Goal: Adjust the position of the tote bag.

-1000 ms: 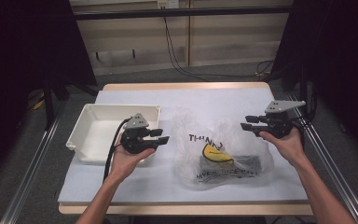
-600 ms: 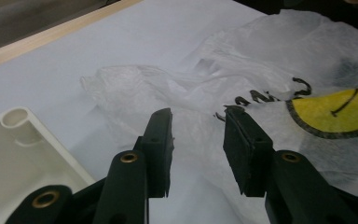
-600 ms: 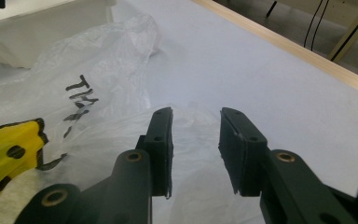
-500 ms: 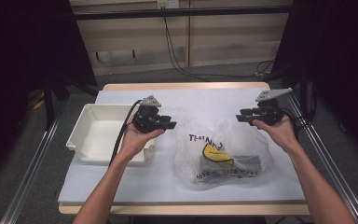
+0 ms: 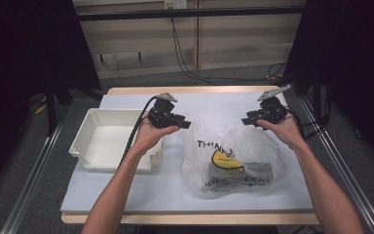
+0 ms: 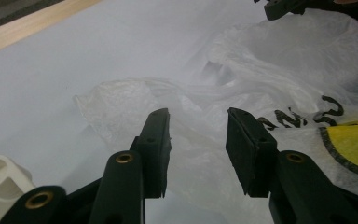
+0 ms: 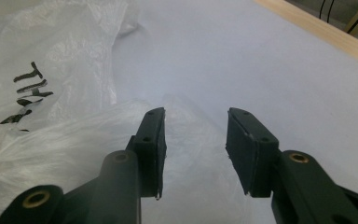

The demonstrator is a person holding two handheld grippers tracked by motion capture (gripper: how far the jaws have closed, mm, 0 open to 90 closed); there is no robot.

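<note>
On the desk's right half, toward the near edge, lies the plastic bag [image 5: 231, 158], dark contents inside, not yet lifted or opened. Beside its far left corner hovers the left gripper [image 5: 185, 124], jaws apart, just been widening, bag film beneath but unpinched. Same at the far right corner for the right gripper [image 5: 247, 120]. Left edge: white tray [image 5: 85, 141], bare. Judged barely begun; gripping the bag's edges and emptying remain.
</note>
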